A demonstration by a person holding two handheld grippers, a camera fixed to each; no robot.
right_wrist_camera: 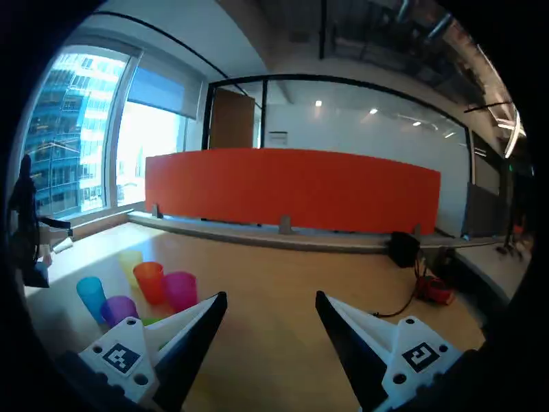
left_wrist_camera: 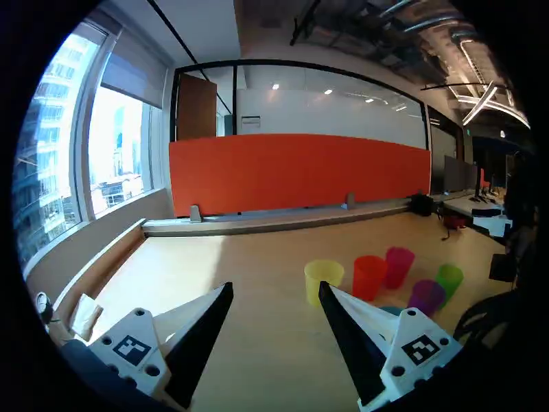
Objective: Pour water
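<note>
A cluster of translucent plastic cups stands upright on the pale wooden table (left_wrist_camera: pixel 261 254). In the left gripper view they sit right of centre, just past the tip of the right-hand finger. A yellow cup (left_wrist_camera: pixel 322 278) is nearest the middle, then an orange cup (left_wrist_camera: pixel 368 275) and a magenta cup (left_wrist_camera: pixel 399 266) close together. A purple cup (left_wrist_camera: pixel 426 296) and a green cup (left_wrist_camera: pixel 449 279) stand farther right. In the right gripper view the same group lies low on the left, where a blue cup (right_wrist_camera: pixel 90 295) stands just beside the purple one (whether any cup holds water I cannot tell).

The left gripper (left_wrist_camera: pixel 274 287) has its fingers spread wide — bare tabletop shows in the gap. The right gripper (right_wrist_camera: pixel 271 296) is spread just as wide and grips nothing, with the cups off to its left.

Beyond the table runs a long orange partition (left_wrist_camera: pixel 295 172), with tall windows (left_wrist_camera: pixel 117 158) to the left. A black box (right_wrist_camera: pixel 403 248) and a small red object (right_wrist_camera: pixel 434 290) lie near the table's far right edge.
</note>
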